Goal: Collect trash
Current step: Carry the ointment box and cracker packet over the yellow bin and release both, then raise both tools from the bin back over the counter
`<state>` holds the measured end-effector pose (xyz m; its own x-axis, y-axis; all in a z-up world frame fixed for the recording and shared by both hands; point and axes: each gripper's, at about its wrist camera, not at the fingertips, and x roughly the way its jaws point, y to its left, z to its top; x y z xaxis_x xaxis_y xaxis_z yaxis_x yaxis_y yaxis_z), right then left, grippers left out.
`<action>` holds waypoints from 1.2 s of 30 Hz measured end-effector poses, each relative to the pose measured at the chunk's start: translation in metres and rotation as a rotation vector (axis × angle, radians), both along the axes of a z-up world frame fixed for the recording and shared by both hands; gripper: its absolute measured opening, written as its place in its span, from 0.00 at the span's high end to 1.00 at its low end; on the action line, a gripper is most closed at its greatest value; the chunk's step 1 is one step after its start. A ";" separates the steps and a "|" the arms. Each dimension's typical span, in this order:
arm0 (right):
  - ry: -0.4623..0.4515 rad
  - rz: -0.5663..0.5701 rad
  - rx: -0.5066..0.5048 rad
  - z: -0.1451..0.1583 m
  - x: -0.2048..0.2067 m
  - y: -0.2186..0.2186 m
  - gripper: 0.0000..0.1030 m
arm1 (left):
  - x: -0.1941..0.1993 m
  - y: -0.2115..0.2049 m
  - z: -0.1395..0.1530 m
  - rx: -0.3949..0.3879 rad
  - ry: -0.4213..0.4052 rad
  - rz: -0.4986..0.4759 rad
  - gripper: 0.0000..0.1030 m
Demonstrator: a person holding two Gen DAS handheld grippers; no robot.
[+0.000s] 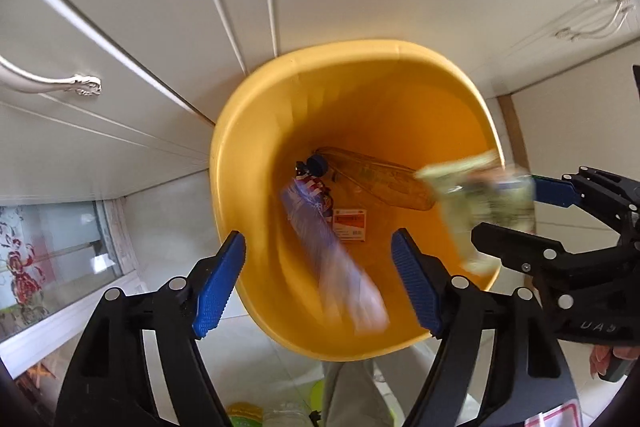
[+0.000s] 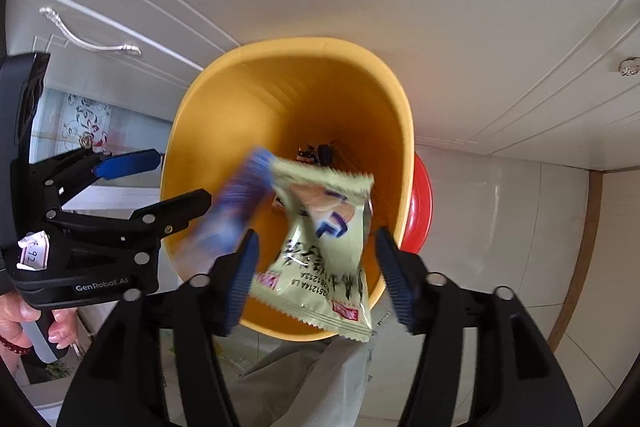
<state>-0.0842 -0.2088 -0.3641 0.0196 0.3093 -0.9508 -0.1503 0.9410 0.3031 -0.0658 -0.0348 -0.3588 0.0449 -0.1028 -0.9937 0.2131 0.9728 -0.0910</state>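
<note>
While both wrappers drop free between your spread fingers, the blue wrapper (image 1: 332,259) under the left gripper (image 1: 320,283) and the green packet (image 2: 324,247) under the right gripper (image 2: 316,279), centre frame over the yellow bin (image 1: 240,131), you should next seek remaining trash.

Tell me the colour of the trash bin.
The trash bin is yellow-orange, inside and out; the right wrist view shows it best.

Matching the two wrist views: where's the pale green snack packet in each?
Left wrist view: pale green snack packet at right, blurred, over the yellow bin's right rim, beside the right hand-held gripper.
Right wrist view: packet centre, between the right hand-held gripper's open fingers, over the bin's near rim.
Shared landmark: the yellow bin; also the blurred blue wrapper.
</note>
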 end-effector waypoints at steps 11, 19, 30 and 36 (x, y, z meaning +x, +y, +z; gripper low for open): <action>-0.033 -0.019 -0.009 0.019 0.000 0.000 0.37 | 0.002 0.004 0.013 0.005 -0.018 0.014 0.25; -0.106 -0.046 -0.015 0.076 -0.022 0.001 0.37 | -0.011 0.015 0.057 -0.013 -0.074 0.020 0.25; -0.350 -0.058 -0.064 0.215 -0.070 0.003 0.34 | -0.063 0.029 0.175 -0.052 -0.268 -0.033 0.25; -0.476 -0.080 -0.056 0.279 -0.061 0.005 0.33 | -0.068 0.038 0.235 -0.053 -0.395 -0.047 0.23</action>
<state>-0.1451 -0.2036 -0.0852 0.4782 0.2375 -0.8455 -0.1861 0.9683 0.1668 -0.1334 0.0030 -0.1243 0.4166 -0.1645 -0.8941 0.2860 0.9573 -0.0429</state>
